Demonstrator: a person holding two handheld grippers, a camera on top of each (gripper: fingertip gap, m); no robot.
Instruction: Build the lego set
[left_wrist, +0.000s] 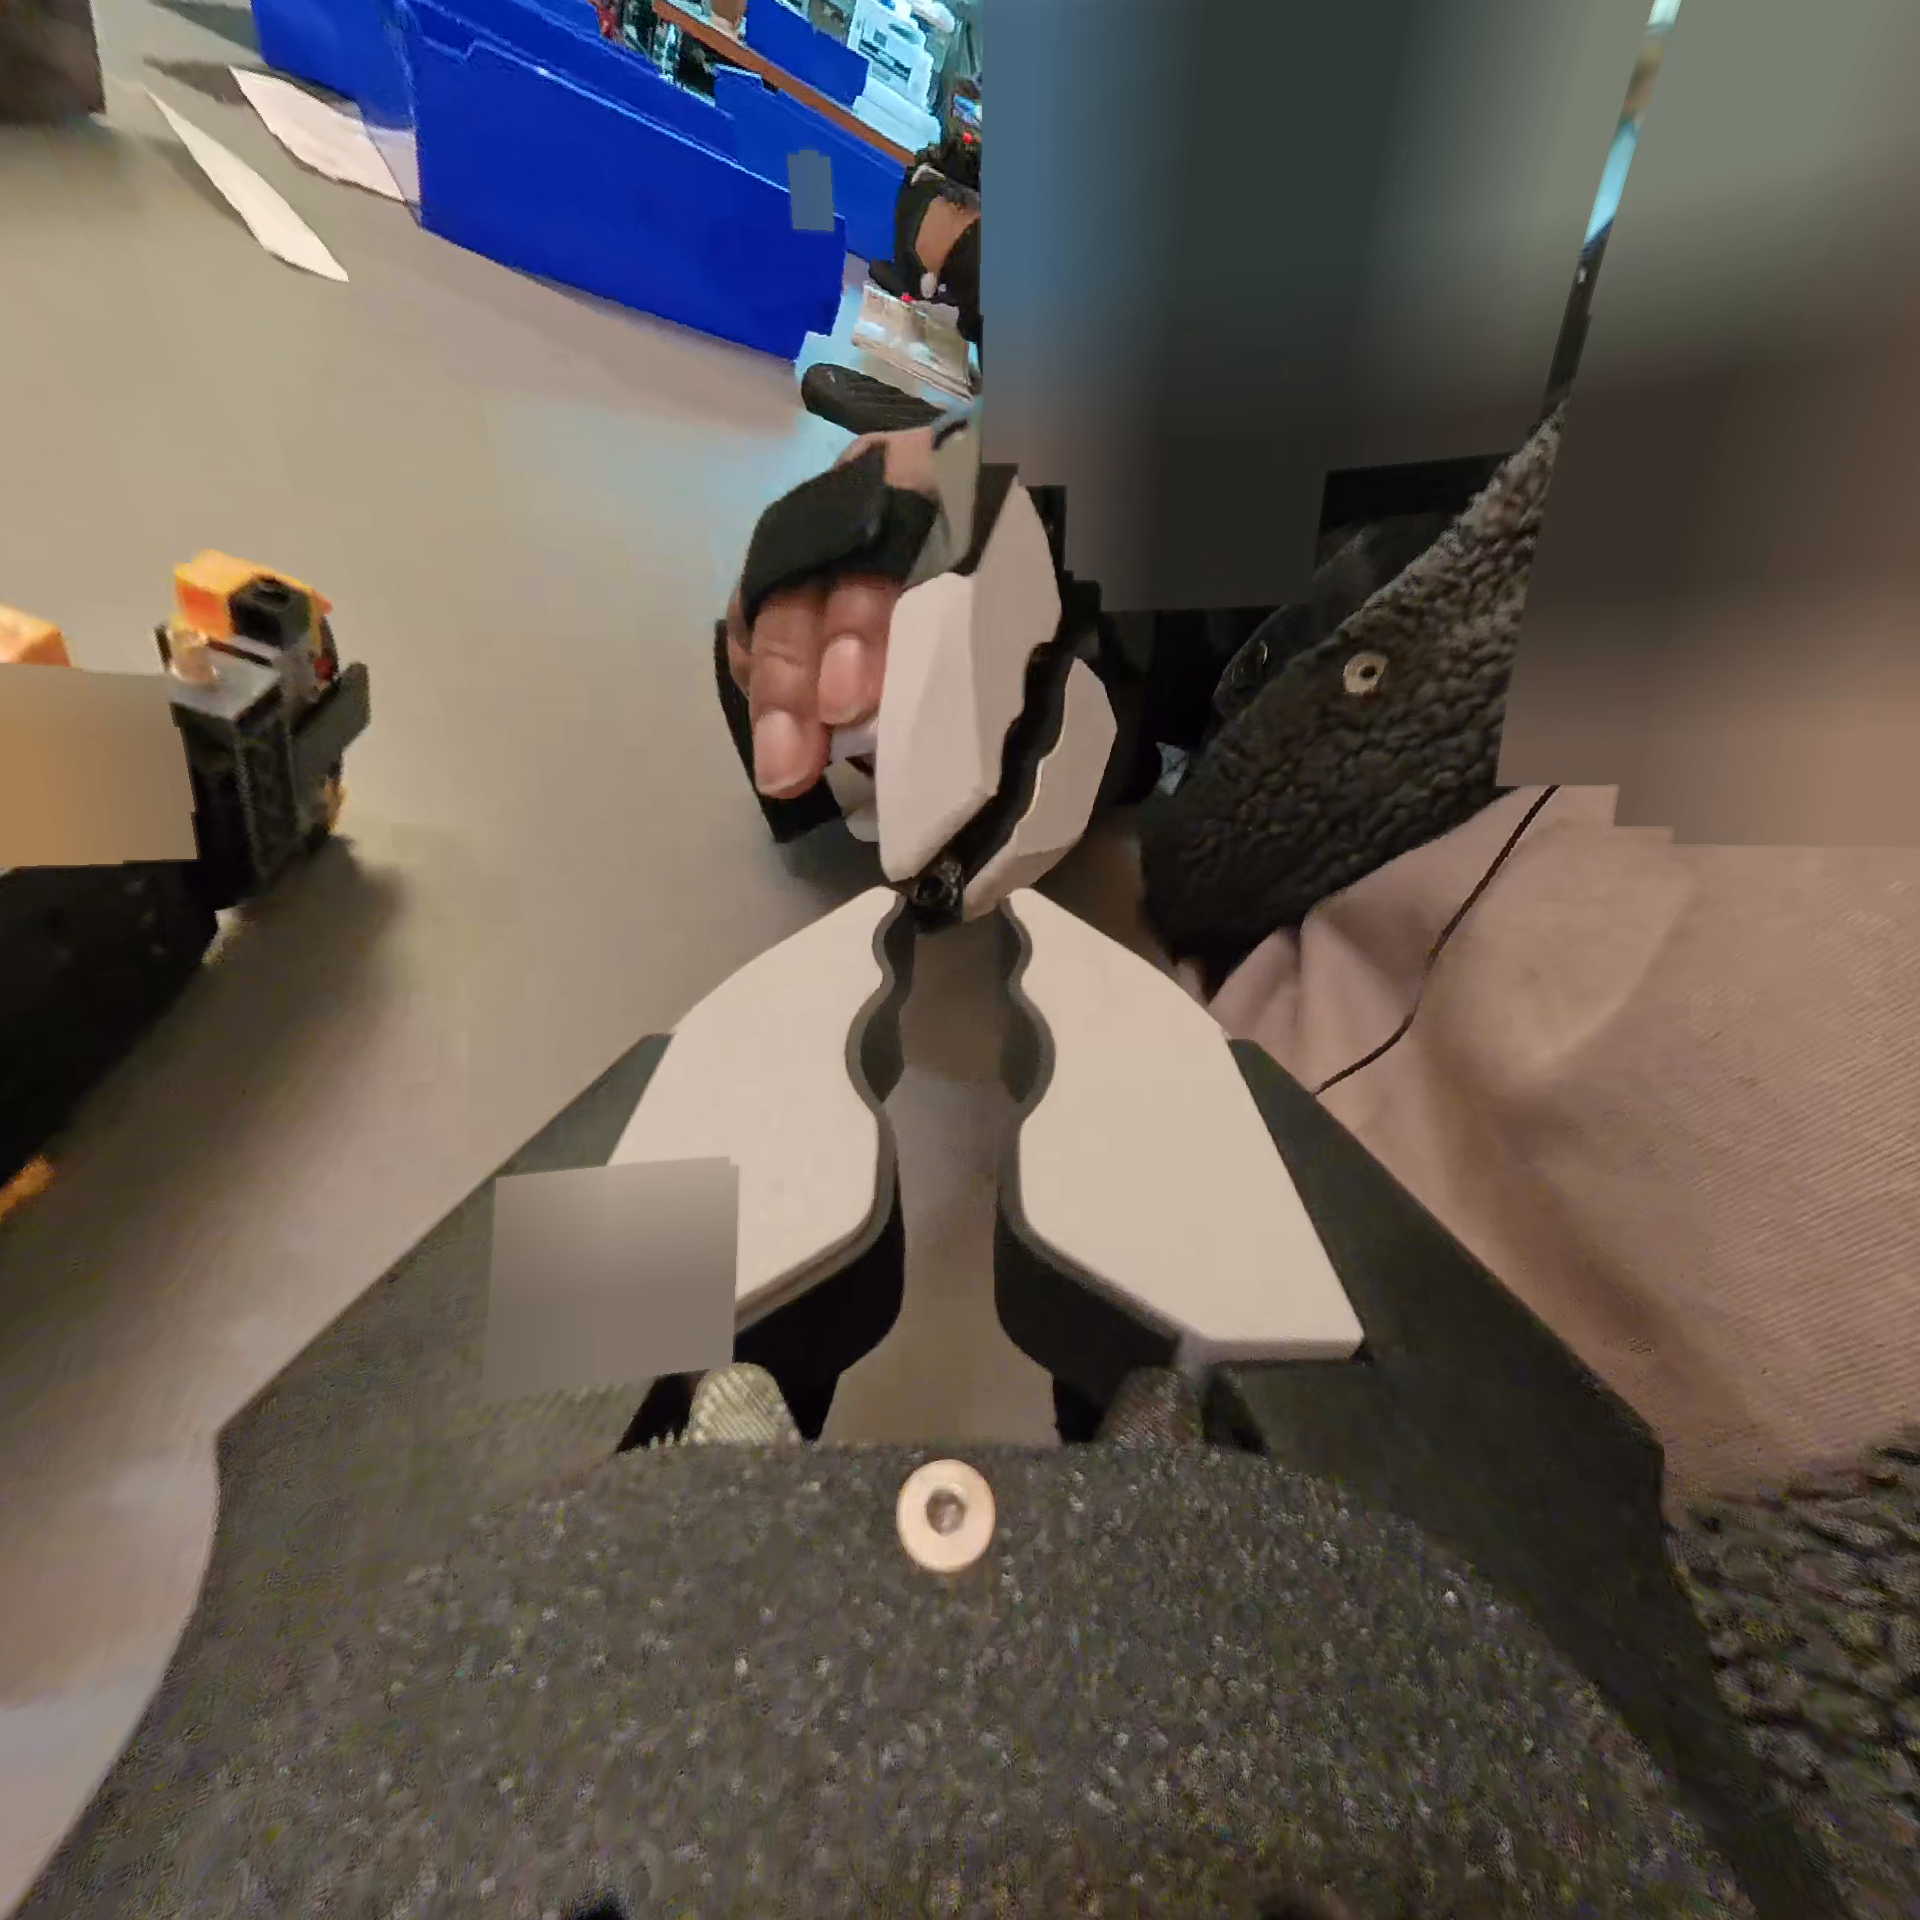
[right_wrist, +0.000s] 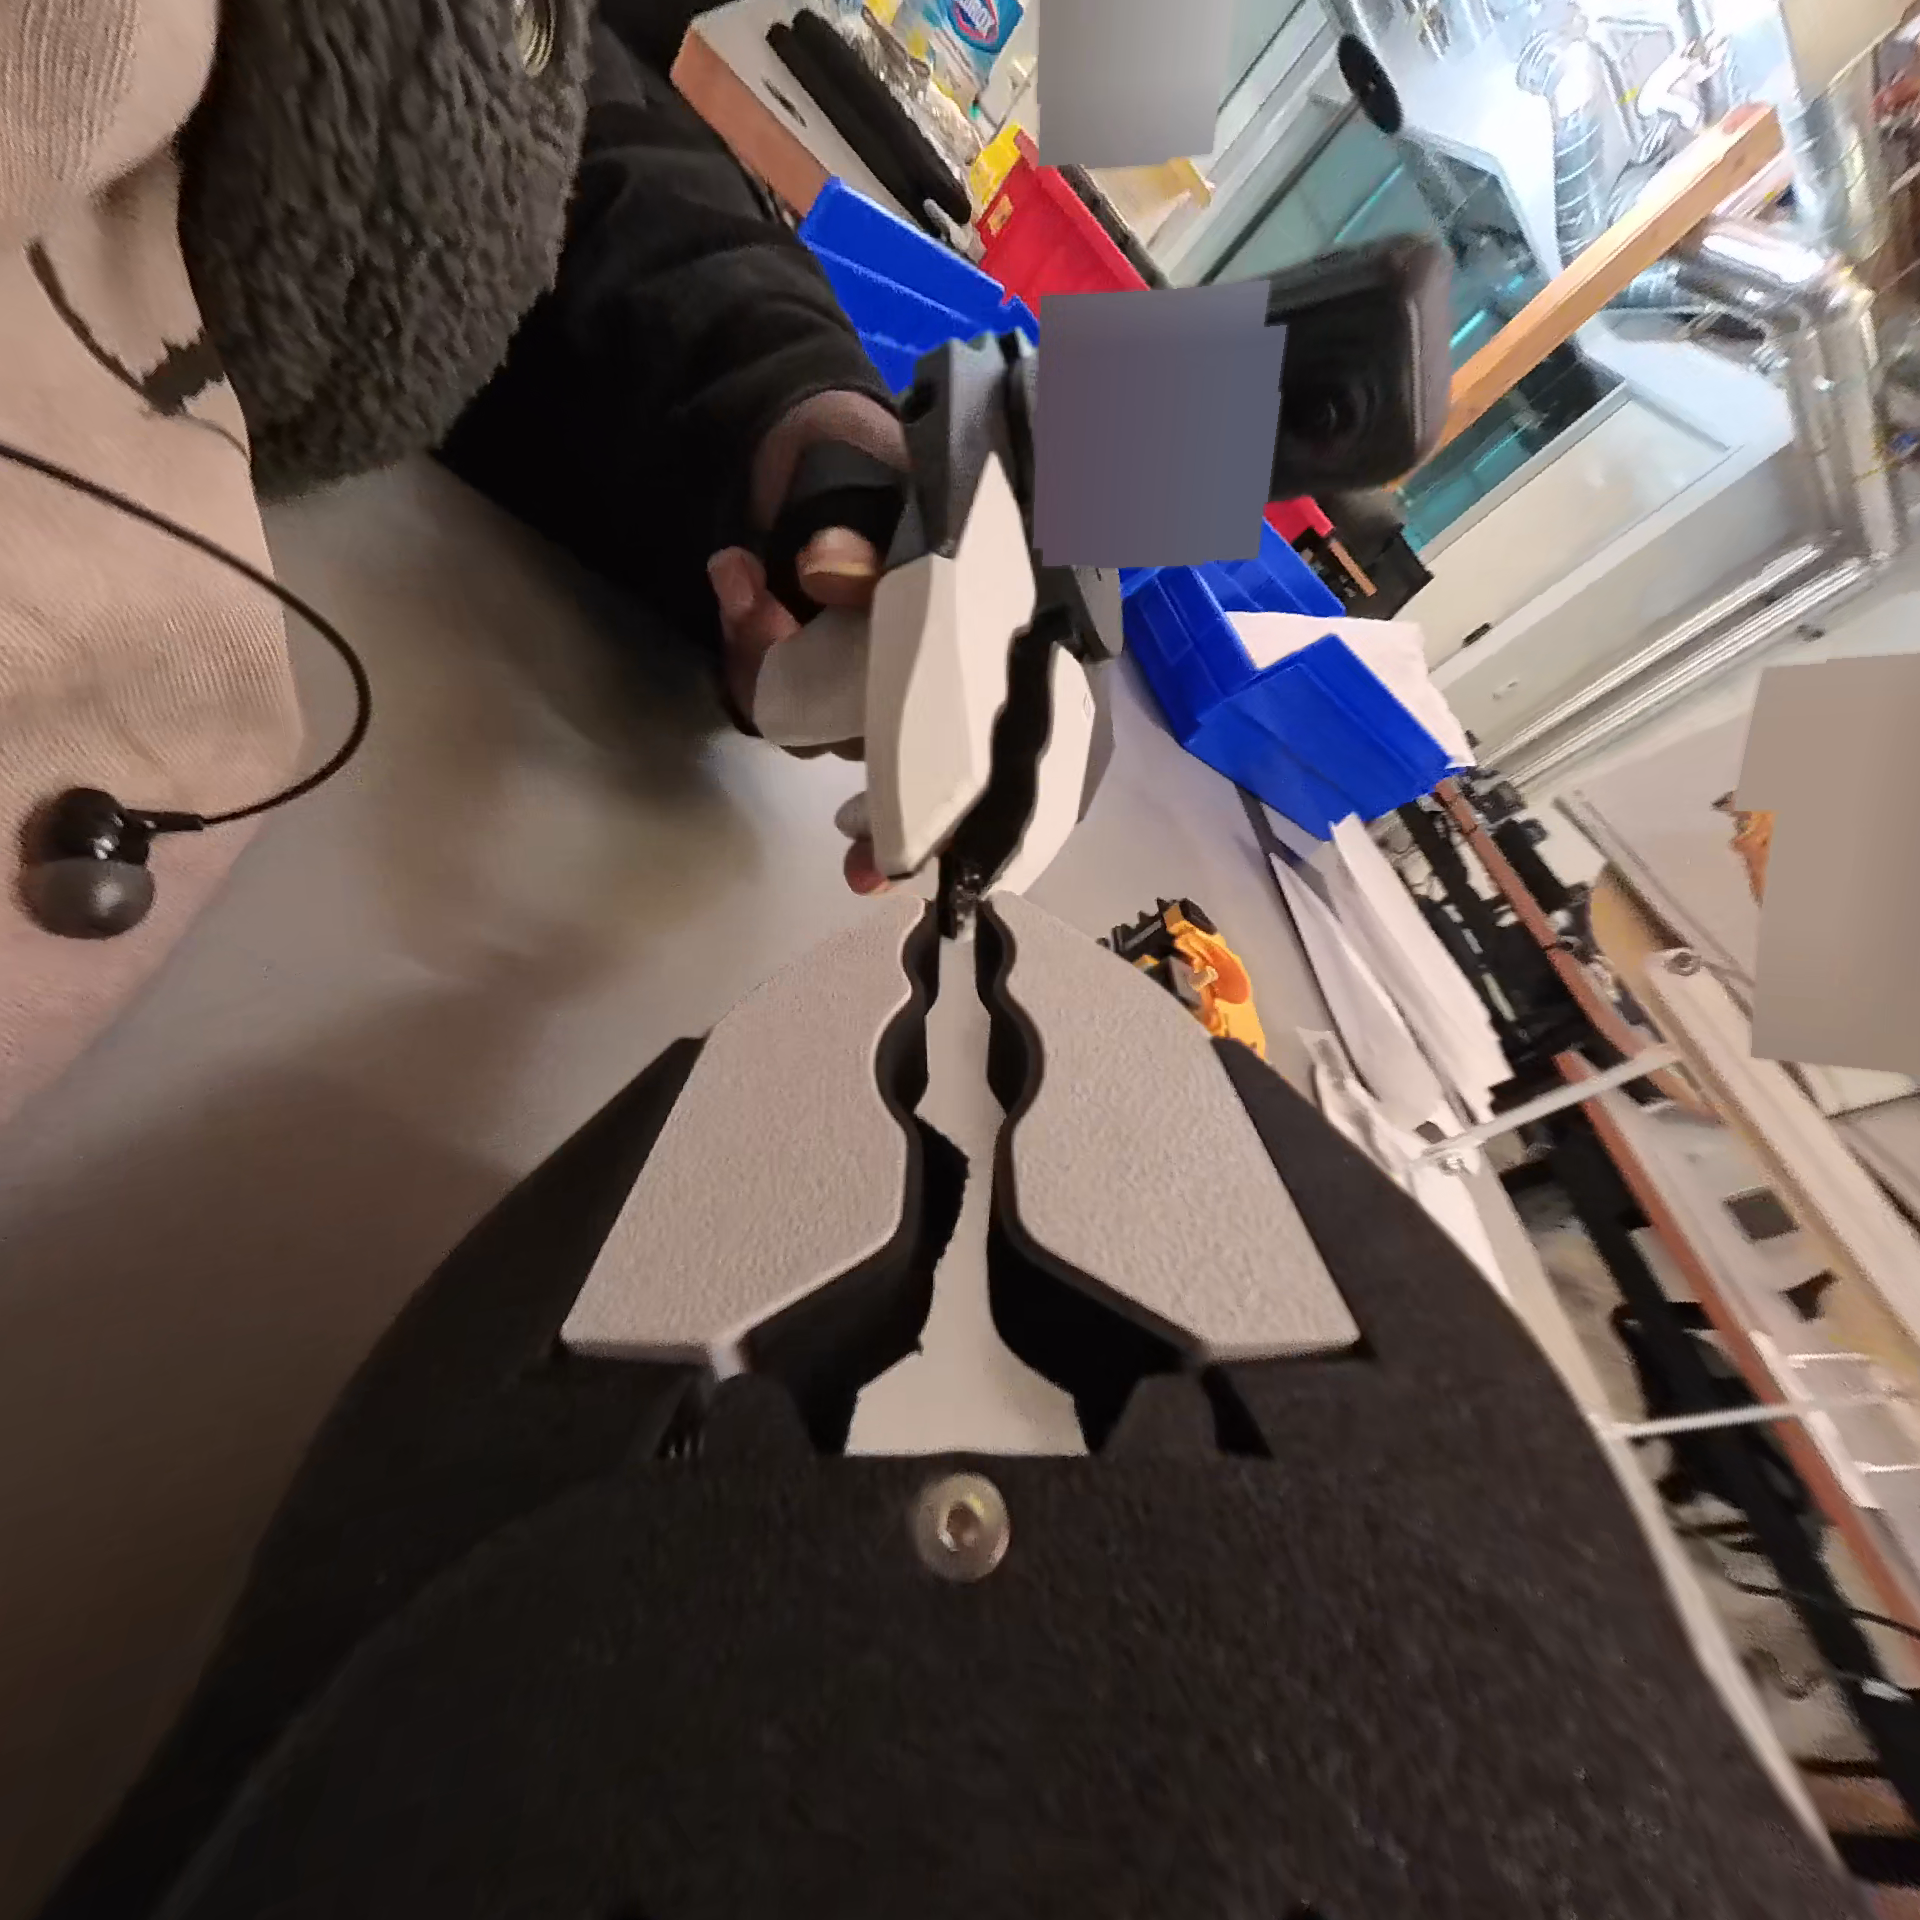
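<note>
My two grippers meet tip to tip above the grey table. A small black lego piece sits pinched between their tips; it also shows in the right wrist view. My left gripper is nearly closed on it, and it appears from the front in the right wrist view. My right gripper is closed on the same piece and faces me in the left wrist view, held by a gloved hand. A partly built black and orange lego model stands on the table to the left; it also shows in the right wrist view.
Blue bins and white papers lie at the far side of the table. In the right wrist view, blue bins, a red bin and papers line the table edge. The person's beige and black clothing is close on the right.
</note>
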